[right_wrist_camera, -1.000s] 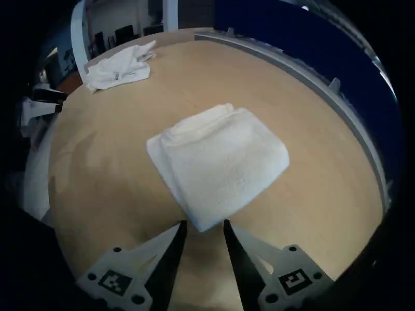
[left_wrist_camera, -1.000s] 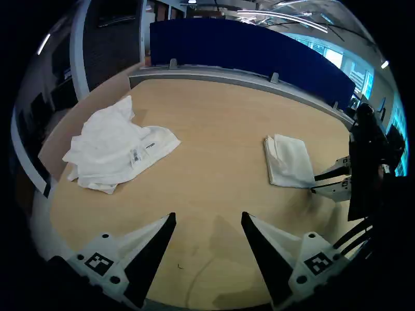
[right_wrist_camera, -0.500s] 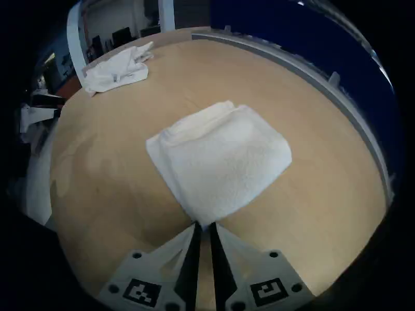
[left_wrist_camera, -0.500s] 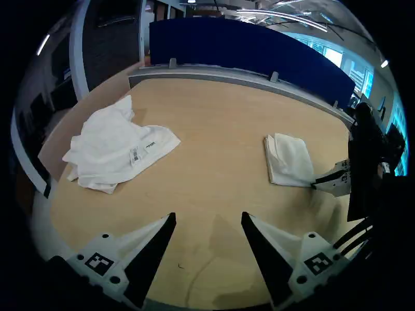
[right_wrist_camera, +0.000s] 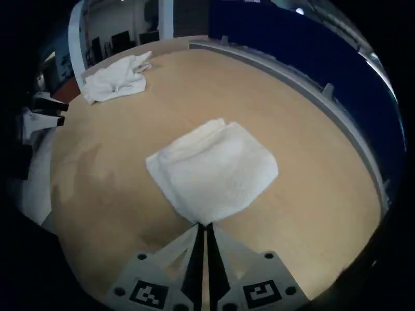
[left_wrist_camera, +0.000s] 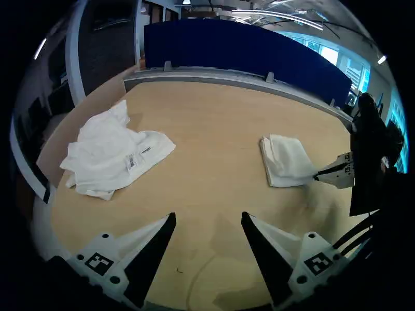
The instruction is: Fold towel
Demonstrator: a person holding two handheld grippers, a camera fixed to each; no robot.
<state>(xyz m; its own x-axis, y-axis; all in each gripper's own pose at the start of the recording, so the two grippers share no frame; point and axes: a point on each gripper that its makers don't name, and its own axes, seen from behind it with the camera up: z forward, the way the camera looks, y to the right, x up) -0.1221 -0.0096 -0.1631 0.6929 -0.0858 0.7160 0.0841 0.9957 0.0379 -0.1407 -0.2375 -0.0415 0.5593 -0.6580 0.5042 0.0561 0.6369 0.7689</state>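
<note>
Two handheld grippers, matching build.
Left gripper (left_wrist_camera: 207,214) and right gripper (right_wrist_camera: 203,226): pale grey wedge fingers (left_wrist_camera: 132,243) w/ black inner faces, tapering to points. Each finger carries a sq. black-and-white marker (left_wrist_camera: 99,263) nr its base, w/ small dark screw holes (left_wrist_camera: 105,236) around it.

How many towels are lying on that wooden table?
2. A folded towel lies just ahead of the right hand-held gripper, which pinches its near corner. A crumpled towel sits apart, near the edge of the table. The crumpled heap may hide another.
</note>
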